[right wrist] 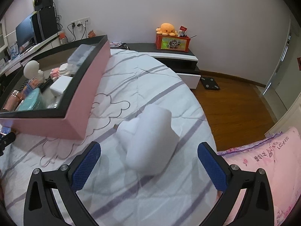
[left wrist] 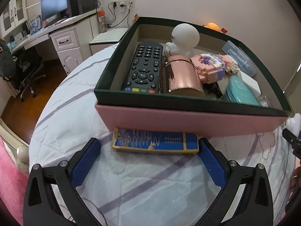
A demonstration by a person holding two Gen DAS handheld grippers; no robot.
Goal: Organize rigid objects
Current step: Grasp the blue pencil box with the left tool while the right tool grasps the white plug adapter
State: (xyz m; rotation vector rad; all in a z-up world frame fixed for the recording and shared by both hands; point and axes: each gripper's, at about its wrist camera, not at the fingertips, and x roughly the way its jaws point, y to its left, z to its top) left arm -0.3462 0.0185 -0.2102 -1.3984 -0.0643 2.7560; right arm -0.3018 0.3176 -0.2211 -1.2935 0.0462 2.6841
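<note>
A pink box with a dark green rim (left wrist: 188,120) (right wrist: 90,79) stands on the bed. It holds a black remote (left wrist: 144,69), a rose-gold case (left wrist: 180,75), a white figurine (left wrist: 185,37), a pink brick model (left wrist: 212,66) and a teal tin (left wrist: 240,92). A flat blue and gold box (left wrist: 155,141) lies on the bedsheet against the pink box's front. My left gripper (left wrist: 149,151) is open, its blue pads level with the flat box's two ends. My right gripper (right wrist: 149,156) is open around a blurred white object (right wrist: 148,141) on the sheet.
The bed has a white sheet with lilac stripes (left wrist: 75,113). A desk with a monitor (left wrist: 54,5) and an office chair (left wrist: 28,69) stand far left. A low cabinet with an orange plush (right wrist: 166,29) stands beyond the bed. A pink pillow (right wrist: 263,165) lies at right.
</note>
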